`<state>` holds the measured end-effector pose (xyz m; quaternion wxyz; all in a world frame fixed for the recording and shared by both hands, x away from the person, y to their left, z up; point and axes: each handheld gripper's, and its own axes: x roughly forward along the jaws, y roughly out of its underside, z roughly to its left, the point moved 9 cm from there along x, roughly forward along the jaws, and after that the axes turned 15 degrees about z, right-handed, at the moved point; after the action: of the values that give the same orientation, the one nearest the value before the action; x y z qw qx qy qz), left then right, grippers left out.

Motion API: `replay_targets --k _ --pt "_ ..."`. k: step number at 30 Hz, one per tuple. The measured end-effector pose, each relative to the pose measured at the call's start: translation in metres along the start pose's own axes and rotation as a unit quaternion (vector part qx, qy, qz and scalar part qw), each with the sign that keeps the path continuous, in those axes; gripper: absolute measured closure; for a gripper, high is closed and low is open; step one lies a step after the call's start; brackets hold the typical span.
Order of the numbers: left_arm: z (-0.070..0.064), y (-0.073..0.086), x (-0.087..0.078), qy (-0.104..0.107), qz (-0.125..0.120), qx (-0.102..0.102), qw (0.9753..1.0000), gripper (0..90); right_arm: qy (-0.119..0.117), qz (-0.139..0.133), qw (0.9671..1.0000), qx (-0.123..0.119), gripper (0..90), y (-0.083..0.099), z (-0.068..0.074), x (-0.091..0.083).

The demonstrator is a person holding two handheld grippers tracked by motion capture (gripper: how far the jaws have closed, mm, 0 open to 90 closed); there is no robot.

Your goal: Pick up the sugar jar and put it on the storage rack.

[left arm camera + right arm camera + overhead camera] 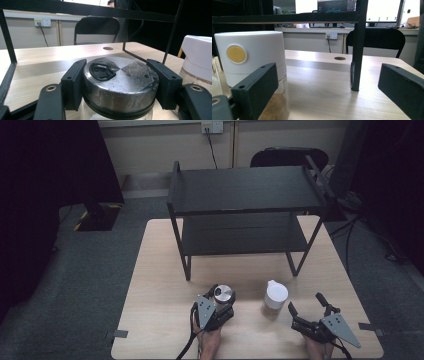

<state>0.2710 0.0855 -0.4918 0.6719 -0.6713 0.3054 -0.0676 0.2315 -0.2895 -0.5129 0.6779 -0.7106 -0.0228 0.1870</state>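
Light wooden table (pixel 160 270) bearing a black two-tier shelf rack (pixel 245 195). In front of the rack, left gripper (pixel 216 306) clamped on the metal-lidded glass jar (pixel 224 294), jar upright. White-capped jar (pixel 274 299) just right of it, upright, ungrasped; right gripper (pixel 309 306) spread wide, nearer, slightly right of that jar.

A small glass jar with a scuffed metal lid (pixel 224 294) stands upright at the near middle of the counter (pixel 160 270), its lid clasped on both sides by the left claw (pixel 222 296). A black flip tab sits on the lid. Just to its right, apart from it, stands an upright jar with a tall white cap (pixel 275 299), a yellow disc on the cap and brown powder inside.
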Motion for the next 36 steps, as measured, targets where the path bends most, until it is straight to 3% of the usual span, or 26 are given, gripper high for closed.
replay_targets --k 22,36 --pt "0.002 -0.026 -0.015 0.03 -0.007 0.02 0.9993 35.3 0.0 0.0 1.0 0.0 1.5 0.0 0.0 0.0" --pt "0.007 -0.055 -0.026 0.047 -0.017 0.034 0.9982 35.4 0.0 0.0 1.0 0.0 1.5 0.0 0.0 0.0"
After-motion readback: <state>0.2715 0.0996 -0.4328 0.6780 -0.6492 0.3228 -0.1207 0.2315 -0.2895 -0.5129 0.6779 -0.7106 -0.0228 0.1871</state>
